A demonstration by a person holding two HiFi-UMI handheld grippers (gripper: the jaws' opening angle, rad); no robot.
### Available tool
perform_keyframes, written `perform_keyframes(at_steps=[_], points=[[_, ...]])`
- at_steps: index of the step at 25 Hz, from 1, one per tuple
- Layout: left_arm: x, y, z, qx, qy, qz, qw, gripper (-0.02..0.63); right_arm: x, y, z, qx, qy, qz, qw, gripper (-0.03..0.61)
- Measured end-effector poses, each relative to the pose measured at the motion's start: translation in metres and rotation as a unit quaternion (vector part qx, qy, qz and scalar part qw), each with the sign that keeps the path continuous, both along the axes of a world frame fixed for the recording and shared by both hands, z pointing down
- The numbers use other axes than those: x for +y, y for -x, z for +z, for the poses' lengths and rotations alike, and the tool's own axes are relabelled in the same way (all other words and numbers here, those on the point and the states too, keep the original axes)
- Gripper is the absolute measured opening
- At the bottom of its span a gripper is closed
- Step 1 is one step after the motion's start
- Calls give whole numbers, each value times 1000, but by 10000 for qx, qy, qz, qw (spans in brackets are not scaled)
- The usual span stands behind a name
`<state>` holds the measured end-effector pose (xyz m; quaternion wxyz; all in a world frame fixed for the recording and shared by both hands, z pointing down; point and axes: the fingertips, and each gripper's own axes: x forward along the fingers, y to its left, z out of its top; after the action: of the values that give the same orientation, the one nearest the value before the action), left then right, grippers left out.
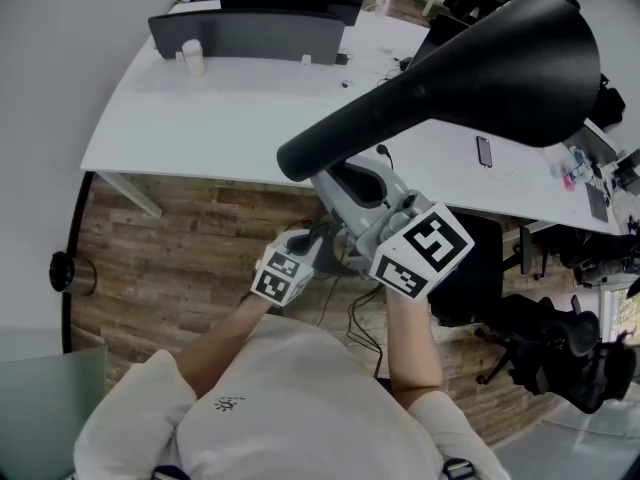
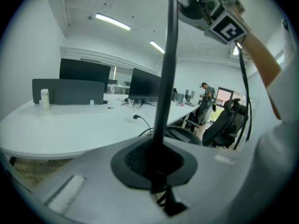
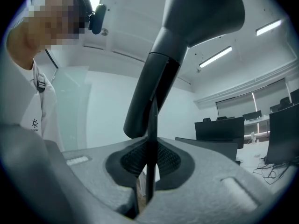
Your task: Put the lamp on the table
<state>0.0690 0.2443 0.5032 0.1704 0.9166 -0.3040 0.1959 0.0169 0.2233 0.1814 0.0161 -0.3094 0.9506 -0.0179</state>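
Note:
I hold a black lamp (image 1: 470,78) off the floor, in front of the white table (image 1: 230,118), with both grippers. Its wide shade fills the head view's upper right and its thick neck slants down towards my hands. My left gripper (image 1: 318,251) is shut on the lamp's thin black pole (image 2: 163,87), which rises straight up between its jaws. Higher up, my right gripper (image 1: 350,183) is shut on the same pole (image 3: 152,143), just under the neck and shade (image 3: 187,22). From the left gripper view, the right gripper (image 2: 194,1) shows at the top. The lamp's base is hidden.
On the table stand a grey panel (image 1: 250,33), a white bottle (image 1: 192,58), monitors (image 2: 84,71), cables and a phone (image 1: 484,151). Black office chairs (image 1: 560,358) stand at the right on the wood floor (image 1: 170,238). A person (image 2: 205,101) stands far back.

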Motion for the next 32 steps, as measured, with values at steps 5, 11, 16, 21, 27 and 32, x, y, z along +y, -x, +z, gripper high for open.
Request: perform_keyframes(at_steps=[5,11,16,21,27,32], points=[[-28,4,6,47,33,-43,10000,11,-31,5,6,91,142,38,9999,18],[-65,8,10,52,5,-23,10000,11,-68,11,8,153,154,78,9997,18],[-97,13,6,32,28,77,10000,11,-98,14,7,163,103,147,9997,18],[-129,12,2,11,-51,185,9998,11,-128,11,2,157,65,268,9995,18],[-160,12,-4,79,-125,324,9994,9,-158,16,-4,159,4,394,9991,18],[-181,16,-5,108,-151,454,9988,9,-183,18,-4,158,0,510,9986,18]])
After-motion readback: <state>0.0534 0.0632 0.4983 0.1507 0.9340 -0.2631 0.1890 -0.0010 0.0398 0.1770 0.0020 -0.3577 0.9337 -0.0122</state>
